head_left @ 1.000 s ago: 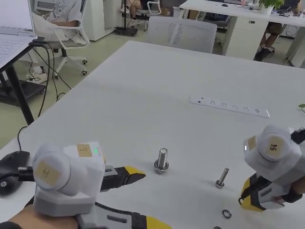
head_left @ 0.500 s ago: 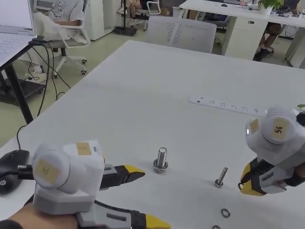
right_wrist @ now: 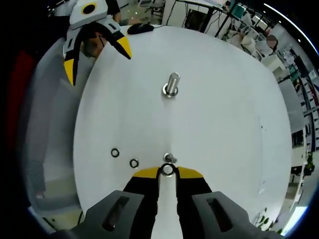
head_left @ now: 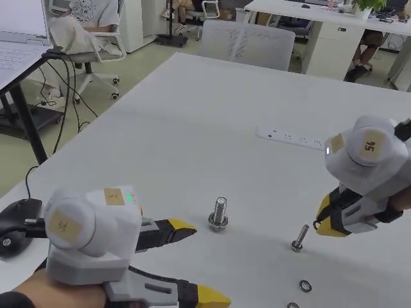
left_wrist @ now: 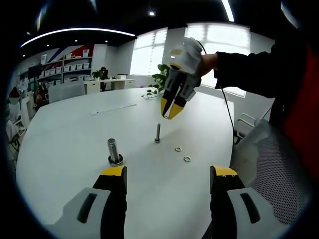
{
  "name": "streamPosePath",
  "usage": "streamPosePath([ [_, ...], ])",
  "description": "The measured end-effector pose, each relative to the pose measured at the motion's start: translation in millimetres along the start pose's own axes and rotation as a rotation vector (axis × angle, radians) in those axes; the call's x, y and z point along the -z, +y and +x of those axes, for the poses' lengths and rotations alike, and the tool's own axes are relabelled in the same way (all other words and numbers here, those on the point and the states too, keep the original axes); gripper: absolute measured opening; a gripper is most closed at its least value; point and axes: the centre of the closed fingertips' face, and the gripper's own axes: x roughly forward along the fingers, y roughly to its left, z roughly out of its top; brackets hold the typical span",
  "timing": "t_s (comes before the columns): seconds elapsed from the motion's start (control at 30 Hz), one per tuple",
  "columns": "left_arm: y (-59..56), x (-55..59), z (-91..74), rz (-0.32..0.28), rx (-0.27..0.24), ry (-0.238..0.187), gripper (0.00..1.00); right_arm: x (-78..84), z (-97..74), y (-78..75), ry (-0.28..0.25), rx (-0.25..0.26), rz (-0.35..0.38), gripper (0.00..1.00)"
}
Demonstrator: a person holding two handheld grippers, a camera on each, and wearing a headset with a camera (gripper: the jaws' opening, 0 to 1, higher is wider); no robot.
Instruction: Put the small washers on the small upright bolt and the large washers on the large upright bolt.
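White table (head_left: pixel 192 128): your right gripper (head_left: pixel 324 219) pinches a washer (right_wrist: pixel 168 170) in its jaws above the small bolt (right_wrist: pixel 170 158); left gripper (left_wrist: pixel 167 174), jaws wide open, sits near the large bolt (left_wrist: pixel 114 152). Let go off-centre and the washer may skip off — or a nudge could topple the bolt

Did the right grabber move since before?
Yes. The right gripper rose from down beside the loose washer to just right of the top of the small bolt.
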Motion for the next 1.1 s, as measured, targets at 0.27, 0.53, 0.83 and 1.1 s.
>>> streamPosePath([
  [0.27,0.9,0.6,-0.4,-0.003,-0.005,-0.001,0.67,-5.0,7.0,-5.2,0.009,-0.01,-0.019,0.13],
  [0.53,0.6,1.1,0.3,-0.006,-0.004,0.0,0.67,-0.9,15.8,-7.6,0.024,-0.029,-0.019,0.13],
  [0.83,0.6,1.6,1.7,-0.009,-0.004,0.004,0.67,4.9,21.3,-9.6,0.04,-0.048,-0.016,0.13],
  [1.1,0.0,1.7,1.9,-0.012,-0.004,0.007,0.67,5.1,24.1,-8.6,0.043,-0.057,-0.017,0.13],
])
